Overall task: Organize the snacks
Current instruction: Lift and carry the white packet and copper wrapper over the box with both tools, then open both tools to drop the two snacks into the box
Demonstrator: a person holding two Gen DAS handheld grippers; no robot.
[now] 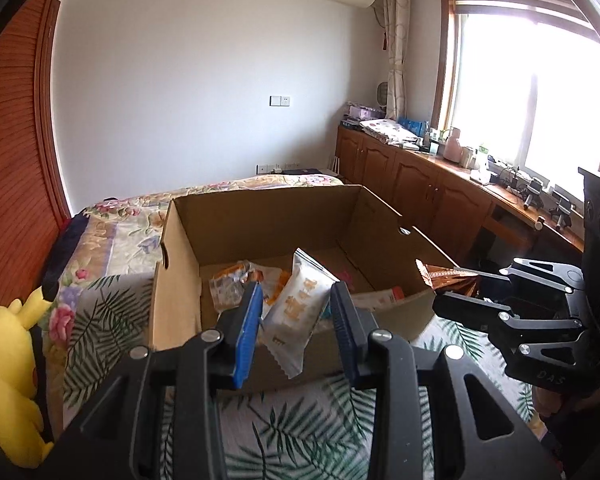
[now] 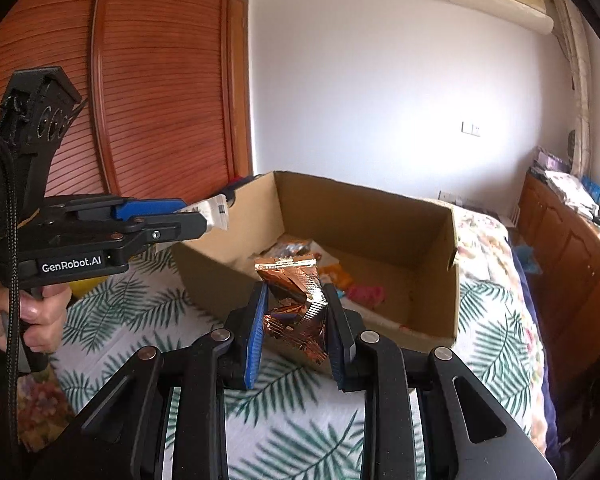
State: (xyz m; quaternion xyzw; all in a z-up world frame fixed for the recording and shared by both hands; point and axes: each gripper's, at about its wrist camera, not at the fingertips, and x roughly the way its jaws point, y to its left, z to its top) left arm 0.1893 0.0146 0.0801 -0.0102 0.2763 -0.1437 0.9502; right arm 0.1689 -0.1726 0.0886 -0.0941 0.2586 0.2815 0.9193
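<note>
My left gripper (image 1: 296,300) is shut on a white snack packet (image 1: 296,312) with orange print, held just in front of the near wall of an open cardboard box (image 1: 176,292). The box sits on a bed and holds several snack packets (image 1: 236,284). My right gripper (image 2: 296,304) is shut on a crumpled copper foil packet (image 2: 298,304), before the box (image 2: 432,216). In the left wrist view the right gripper (image 1: 452,288) shows at the right with the foil packet (image 1: 440,276) over the box's right corner. In the right wrist view the left gripper (image 2: 204,216) shows at the left with the white packet (image 2: 216,210).
A yellow plush toy (image 1: 8,364) lies at the left on the bed's leaf-print cover (image 1: 292,424). Wooden cabinets (image 1: 416,184) with clutter run under the window at the right. A wooden wardrobe (image 2: 140,80) stands to the left. A hand (image 2: 28,308) grips the left tool's handle.
</note>
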